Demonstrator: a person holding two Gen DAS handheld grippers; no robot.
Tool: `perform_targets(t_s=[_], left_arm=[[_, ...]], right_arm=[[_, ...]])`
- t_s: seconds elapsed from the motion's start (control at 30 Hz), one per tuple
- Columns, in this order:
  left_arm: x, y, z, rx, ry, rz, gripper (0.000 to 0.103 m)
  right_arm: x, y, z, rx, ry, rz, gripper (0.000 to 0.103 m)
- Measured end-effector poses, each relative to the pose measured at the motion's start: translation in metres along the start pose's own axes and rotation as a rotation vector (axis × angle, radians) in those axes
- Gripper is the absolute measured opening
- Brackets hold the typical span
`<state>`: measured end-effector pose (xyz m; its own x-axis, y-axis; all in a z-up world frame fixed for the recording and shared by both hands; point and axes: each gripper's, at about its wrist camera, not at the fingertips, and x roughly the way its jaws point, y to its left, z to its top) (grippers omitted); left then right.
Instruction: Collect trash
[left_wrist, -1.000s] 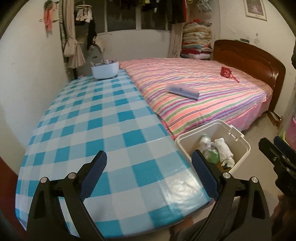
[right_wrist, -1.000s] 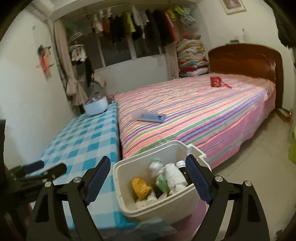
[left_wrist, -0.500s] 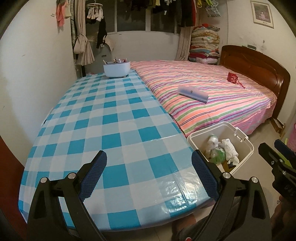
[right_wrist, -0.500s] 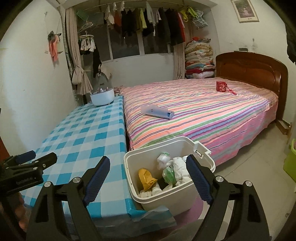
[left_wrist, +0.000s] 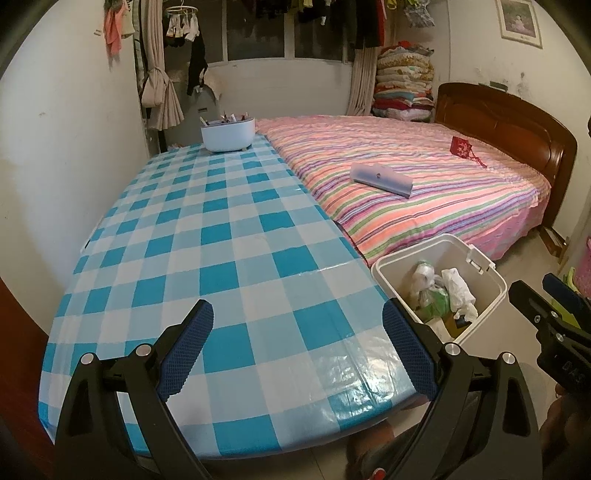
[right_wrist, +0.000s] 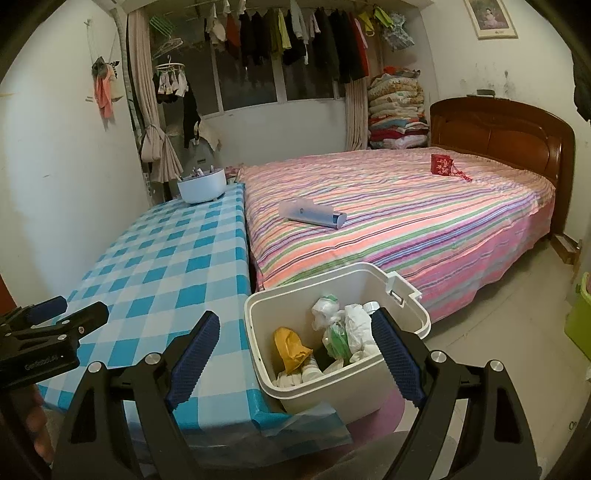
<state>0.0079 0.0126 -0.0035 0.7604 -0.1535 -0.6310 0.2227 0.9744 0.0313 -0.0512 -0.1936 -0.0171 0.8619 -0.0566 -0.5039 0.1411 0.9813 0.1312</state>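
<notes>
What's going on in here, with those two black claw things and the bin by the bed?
A person is holding a claw in each hand to collect trash. Both the left claw and the right claw are open and hold nothing. The white bin beside the checkered table already has crumpled wrappers and bags in it. On the table only a white bowl shows, at the far end.
</notes>
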Motion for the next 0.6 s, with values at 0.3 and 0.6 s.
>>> perform_targets(t_s=[0.3, 0.6], left_arm=[[0.009, -0.001, 0.0, 0.007, 0.02, 0.001, 0.092], [0.02, 0.004, 0.0, -0.002, 0.046, -0.005, 0.092]], right_arm=[[0.009, -0.002, 0.0, 0.004, 0.026, 0.004, 0.082], [0.019, -0.001, -0.002, 0.005, 0.048, 0.011, 0.082]])
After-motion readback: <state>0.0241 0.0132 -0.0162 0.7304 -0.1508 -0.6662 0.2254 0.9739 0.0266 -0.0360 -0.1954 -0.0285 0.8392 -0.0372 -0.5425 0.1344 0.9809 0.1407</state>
